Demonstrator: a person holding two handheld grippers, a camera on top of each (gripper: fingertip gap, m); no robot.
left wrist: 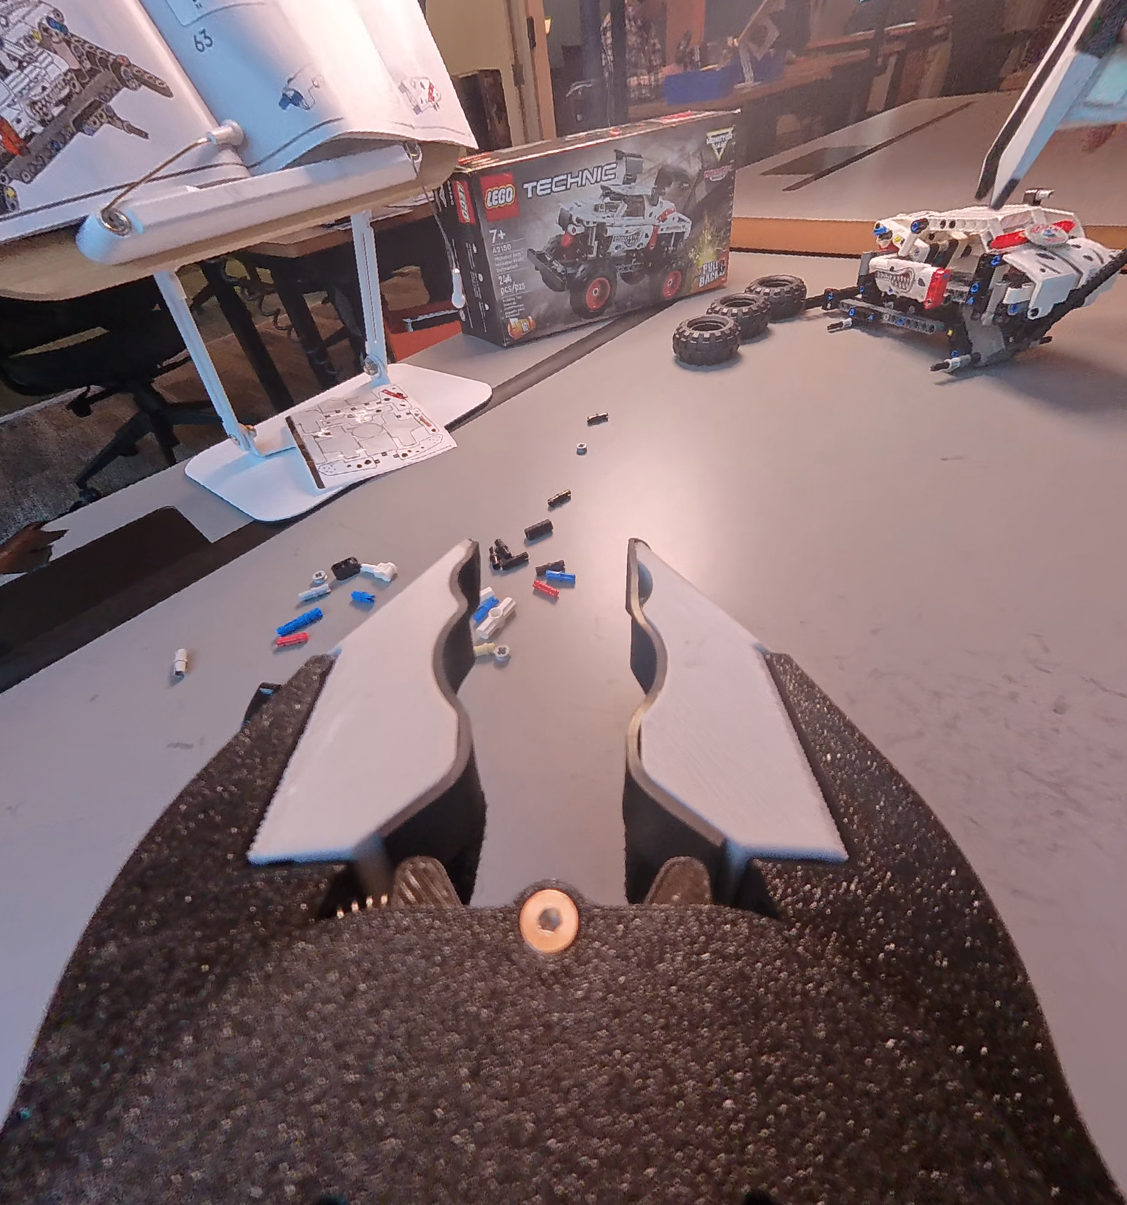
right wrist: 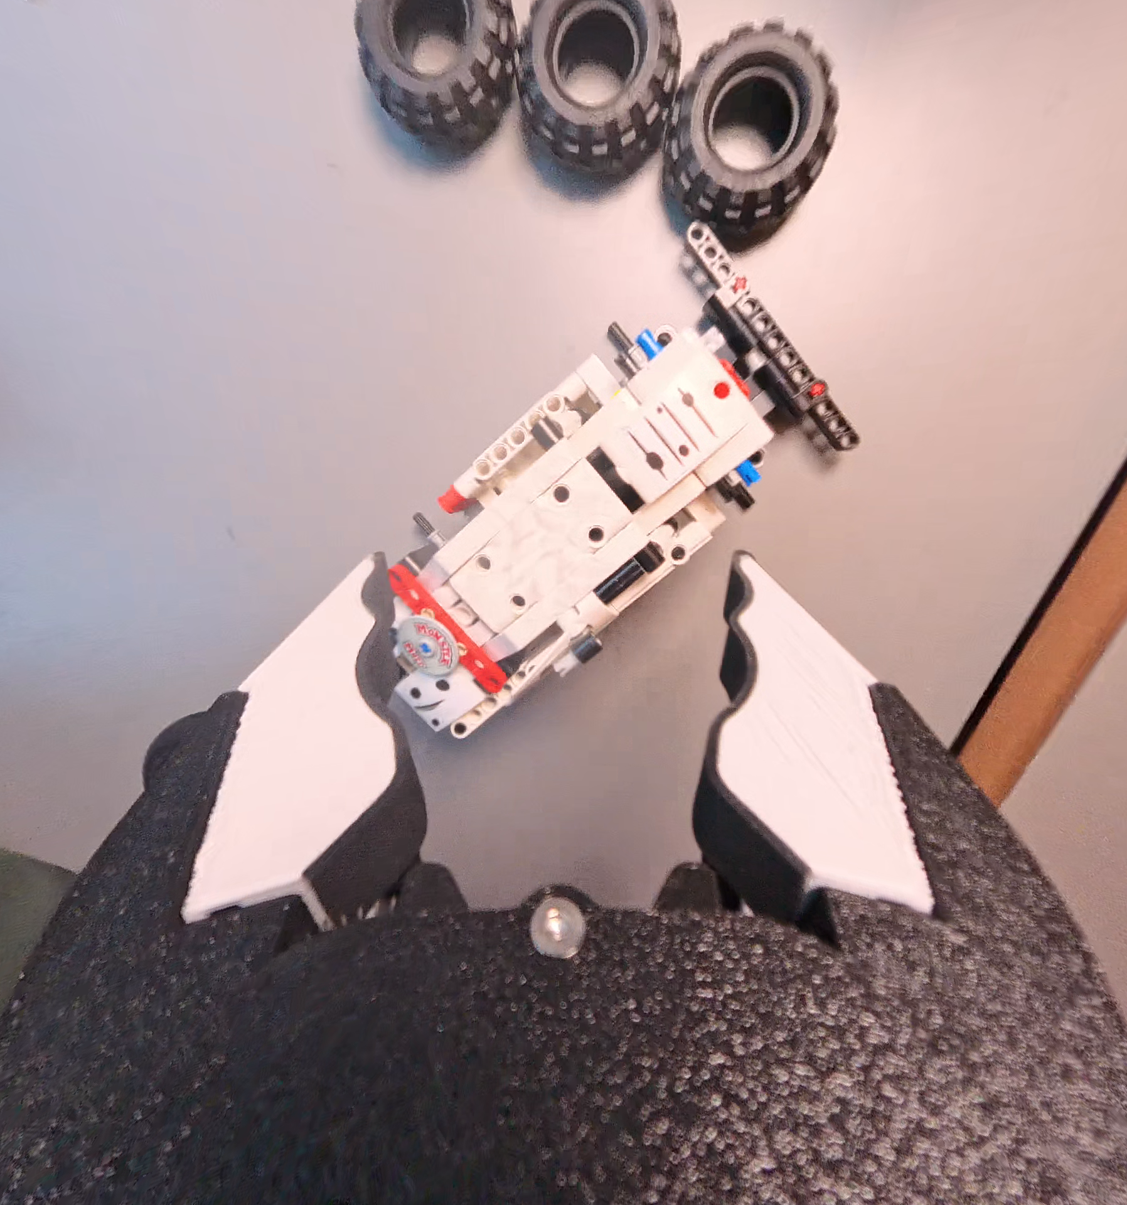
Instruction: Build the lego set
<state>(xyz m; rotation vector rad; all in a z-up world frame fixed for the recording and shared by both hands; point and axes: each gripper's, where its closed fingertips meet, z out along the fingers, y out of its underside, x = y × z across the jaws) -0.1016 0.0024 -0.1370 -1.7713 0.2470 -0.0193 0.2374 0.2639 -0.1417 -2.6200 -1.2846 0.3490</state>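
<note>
The partly built white truck body (right wrist: 587, 521) lies on the grey table, with red and black parts and no wheels on it. My right gripper (right wrist: 557, 567) is open, hovering above the truck's red rear end. Three black tyres (right wrist: 597, 98) lie in a row beyond it. In the left wrist view the truck (left wrist: 978, 274) and tyres (left wrist: 737, 313) sit far right, with the right gripper's finger (left wrist: 1030, 130) above the truck. My left gripper (left wrist: 551, 554) is open and empty, low over the table beside several small loose pins and connectors (left wrist: 502, 587).
An instruction booklet (left wrist: 91, 98) rests on a white stand (left wrist: 326, 456) at the left, with a sticker sheet (left wrist: 368, 443) on its base. The set's box (left wrist: 600, 228) stands behind. The table edge (left wrist: 124, 567) runs along the left. A wooden strip (right wrist: 1069, 619) lies at right.
</note>
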